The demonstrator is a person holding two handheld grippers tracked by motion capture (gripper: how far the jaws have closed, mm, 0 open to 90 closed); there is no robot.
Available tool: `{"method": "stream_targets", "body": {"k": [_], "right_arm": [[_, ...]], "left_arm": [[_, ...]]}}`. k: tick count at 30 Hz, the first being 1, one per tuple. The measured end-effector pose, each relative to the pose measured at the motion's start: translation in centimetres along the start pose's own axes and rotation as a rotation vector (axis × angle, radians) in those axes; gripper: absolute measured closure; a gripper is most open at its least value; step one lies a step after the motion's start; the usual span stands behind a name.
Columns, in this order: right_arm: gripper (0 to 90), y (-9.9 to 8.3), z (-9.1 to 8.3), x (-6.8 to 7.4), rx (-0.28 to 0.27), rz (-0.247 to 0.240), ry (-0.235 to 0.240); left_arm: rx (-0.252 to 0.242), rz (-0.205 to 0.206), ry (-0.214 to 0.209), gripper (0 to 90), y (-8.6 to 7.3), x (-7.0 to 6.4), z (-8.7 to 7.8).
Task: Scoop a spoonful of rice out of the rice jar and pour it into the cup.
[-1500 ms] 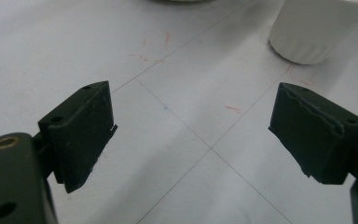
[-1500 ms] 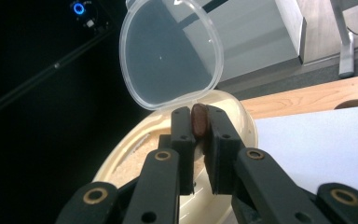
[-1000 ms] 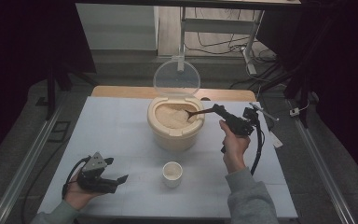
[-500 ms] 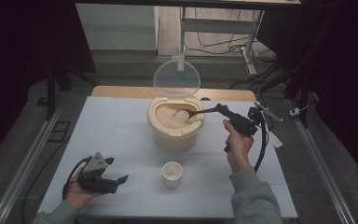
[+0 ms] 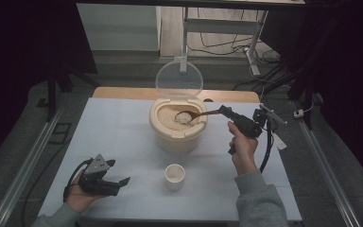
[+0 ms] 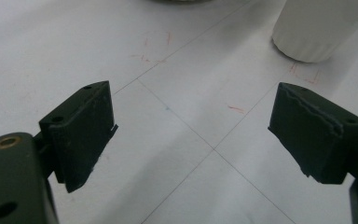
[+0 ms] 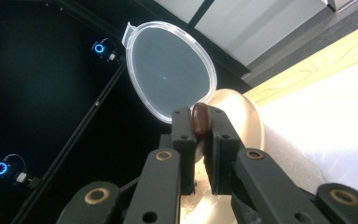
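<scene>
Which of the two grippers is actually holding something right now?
The right gripper, beside the rice tub: its jaws are shut on the brown spoon, whose bowl carries rice over the tub. The left gripper rests open near the small white cup.

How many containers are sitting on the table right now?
2: a beige tub of rice with its clear lid flipped open, at the table's middle, and a small white cup in front of it.

Dim room, lit tabletop, soft close-up blur
</scene>
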State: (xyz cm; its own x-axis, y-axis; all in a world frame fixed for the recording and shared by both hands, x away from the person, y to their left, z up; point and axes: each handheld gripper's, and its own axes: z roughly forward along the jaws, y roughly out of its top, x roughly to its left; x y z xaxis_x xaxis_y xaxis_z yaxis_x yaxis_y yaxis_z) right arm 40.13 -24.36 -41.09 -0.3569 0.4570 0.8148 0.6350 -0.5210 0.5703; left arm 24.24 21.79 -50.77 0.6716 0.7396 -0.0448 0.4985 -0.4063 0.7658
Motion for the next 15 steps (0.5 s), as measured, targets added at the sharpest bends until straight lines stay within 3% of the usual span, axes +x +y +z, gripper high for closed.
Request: {"method": "stream_targets", "body": {"k": [15], "right_arm": [[83.7,0.07,-0.27,-0.24,0.021,0.044,0.035]], "left_arm": [[0.003,0.000,0.001,13.9,-0.01,0.01,0.07]]}}
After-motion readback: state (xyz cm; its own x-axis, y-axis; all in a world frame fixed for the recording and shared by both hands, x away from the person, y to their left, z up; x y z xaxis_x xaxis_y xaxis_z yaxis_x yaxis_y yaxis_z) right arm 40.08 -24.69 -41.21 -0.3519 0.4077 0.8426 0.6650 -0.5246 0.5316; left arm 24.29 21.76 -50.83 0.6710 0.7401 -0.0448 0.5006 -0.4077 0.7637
